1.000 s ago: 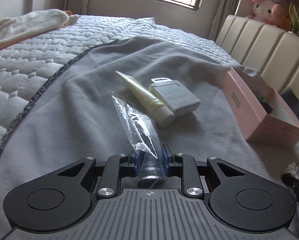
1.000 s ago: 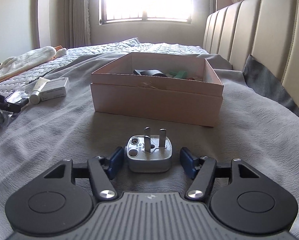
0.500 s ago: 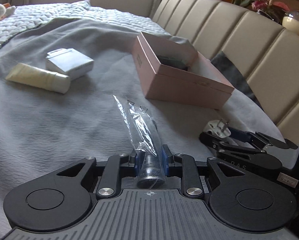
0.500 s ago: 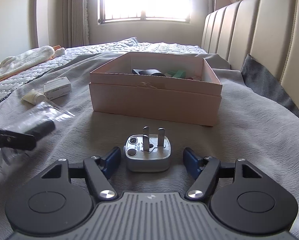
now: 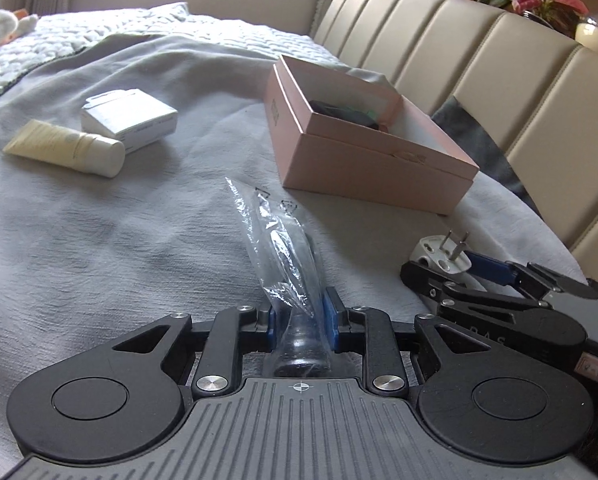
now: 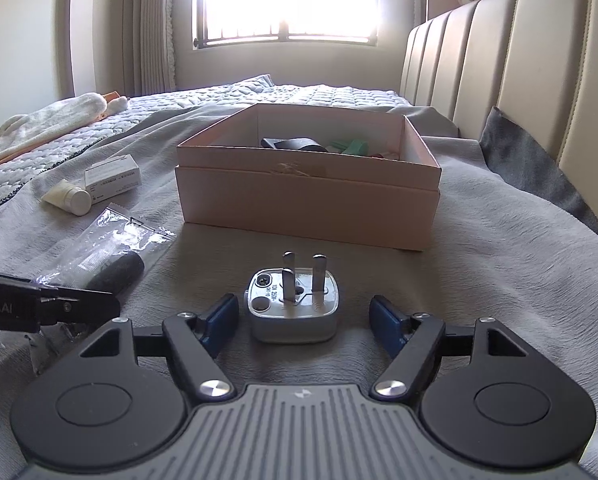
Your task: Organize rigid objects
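My left gripper (image 5: 301, 316) is shut on a dark cylindrical object in a clear plastic bag (image 5: 287, 264), held above the grey blanket; the bag also shows in the right wrist view (image 6: 107, 256). My right gripper (image 6: 303, 316) is open, its blue pads either side of a grey plug adapter (image 6: 293, 306) that lies prongs up on the blanket, not touching it. The adapter (image 5: 439, 256) and right gripper (image 5: 455, 270) show at the right of the left wrist view. An open pink box (image 6: 307, 184) (image 5: 363, 156) holds several items.
A cream tube (image 5: 65, 148) and a white carton (image 5: 131, 118) lie left of the box on the grey blanket (image 5: 99, 240). A padded beige headboard (image 5: 499, 64) runs along the right. A white towel (image 6: 47, 128) lies on the quilt at far left.
My left gripper has carried the bagged object to the right, close to the pink box and the right gripper. My right gripper has opened a little wider around the adapter.
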